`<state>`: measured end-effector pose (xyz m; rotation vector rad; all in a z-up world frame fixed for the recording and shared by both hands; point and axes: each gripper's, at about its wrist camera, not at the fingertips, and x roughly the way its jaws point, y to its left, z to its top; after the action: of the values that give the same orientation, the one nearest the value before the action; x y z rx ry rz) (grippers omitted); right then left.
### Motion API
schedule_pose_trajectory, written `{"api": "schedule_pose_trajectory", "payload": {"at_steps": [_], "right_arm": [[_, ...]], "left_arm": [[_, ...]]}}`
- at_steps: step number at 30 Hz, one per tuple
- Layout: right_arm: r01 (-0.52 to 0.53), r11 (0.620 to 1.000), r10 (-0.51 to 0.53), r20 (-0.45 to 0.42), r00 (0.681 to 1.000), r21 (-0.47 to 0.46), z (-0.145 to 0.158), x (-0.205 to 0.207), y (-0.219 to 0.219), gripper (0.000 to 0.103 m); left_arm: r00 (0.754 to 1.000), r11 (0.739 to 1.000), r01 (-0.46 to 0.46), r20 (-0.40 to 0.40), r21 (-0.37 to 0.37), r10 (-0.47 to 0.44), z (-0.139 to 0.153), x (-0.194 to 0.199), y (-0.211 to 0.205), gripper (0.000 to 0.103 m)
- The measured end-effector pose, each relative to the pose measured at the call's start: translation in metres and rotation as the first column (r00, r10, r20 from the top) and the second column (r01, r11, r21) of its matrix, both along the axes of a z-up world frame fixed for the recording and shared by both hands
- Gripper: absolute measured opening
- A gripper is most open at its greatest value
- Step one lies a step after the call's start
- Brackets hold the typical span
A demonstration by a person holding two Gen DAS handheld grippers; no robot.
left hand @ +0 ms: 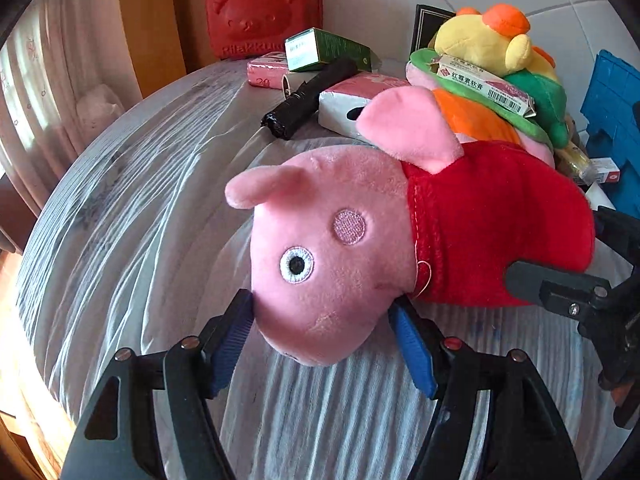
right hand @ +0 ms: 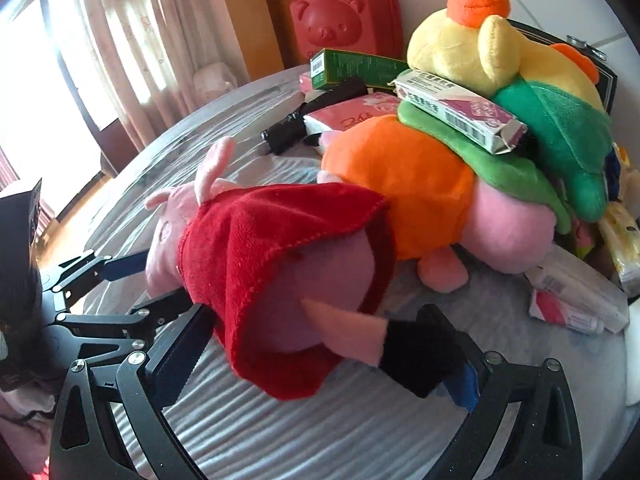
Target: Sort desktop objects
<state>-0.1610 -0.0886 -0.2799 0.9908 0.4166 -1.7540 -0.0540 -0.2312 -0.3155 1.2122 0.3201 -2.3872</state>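
A pink pig plush in a red dress (left hand: 340, 248) lies on its side on the grey striped tabletop (left hand: 140, 208). My left gripper (left hand: 324, 336) is shut on its snout, one blue pad on each side. My right gripper (right hand: 320, 344) holds the same plush (right hand: 280, 264) at its red dress and legs, jaws pressed on both sides. The right gripper shows at the right edge of the left wrist view (left hand: 560, 292); the left gripper shows at the left of the right wrist view (right hand: 132, 280).
A pile of plush toys (right hand: 480, 128) with a medicine box (right hand: 460, 116) on top lies behind. A green box (left hand: 324, 50), a black roll (left hand: 308, 98), tissue packs (left hand: 348, 104), a red bear case (left hand: 264, 12) and a blue bin (left hand: 612, 120) stand around. Tubes (right hand: 572, 308) lie at right.
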Motion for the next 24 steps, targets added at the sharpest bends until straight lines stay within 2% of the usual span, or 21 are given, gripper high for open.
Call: {"api": "schedule_pose_trajectory", "payload": {"at_steps": [3, 7, 8, 12, 18, 21, 24], "right_arm": [[-0.016, 1.000, 0.015, 0.020, 1.000, 0.018, -0.008, 0.001, -0.015, 0.103], [0.005, 1.000, -0.006, 0.038, 0.999, 0.021, -0.018, -0.001, -0.031, 0.101], [0.017, 1.000, -0.018, 0.028, 0.999, 0.021, -0.018, 0.001, -0.032, 0.087], [0.030, 1.000, -0.030, -0.022, 0.999, -0.001, -0.006, 0.010, -0.034, 0.081], [0.071, 0.995, -0.076, -0.071, 0.995, -0.071, 0.037, 0.010, -0.020, 0.080], [0.109, 0.988, -0.122, -0.115, 0.986, -0.110, 0.069, 0.005, -0.012, 0.080], [0.157, 0.975, -0.181, -0.154, 0.971, -0.154, 0.104, -0.001, 0.003, 0.081]], "left_arm": [[0.999, 0.999, 0.043, 0.025, -0.022, -0.042, -0.005, -0.010, -0.008, 0.071], [0.996, 0.996, 0.084, 0.003, -0.014, -0.084, -0.007, -0.019, -0.020, 0.068], [0.995, 0.995, 0.096, 0.003, -0.031, -0.096, -0.007, -0.021, -0.021, 0.064], [0.994, 0.992, 0.110, -0.017, -0.054, -0.111, 0.004, -0.019, -0.020, 0.062], [0.981, 0.982, 0.156, -0.103, -0.107, -0.167, 0.053, -0.023, -0.013, 0.062], [0.965, 0.972, 0.190, -0.158, -0.138, -0.211, 0.085, -0.033, -0.008, 0.062], [0.939, 0.955, 0.236, -0.212, -0.177, -0.271, 0.121, -0.044, 0.003, 0.062]]}}
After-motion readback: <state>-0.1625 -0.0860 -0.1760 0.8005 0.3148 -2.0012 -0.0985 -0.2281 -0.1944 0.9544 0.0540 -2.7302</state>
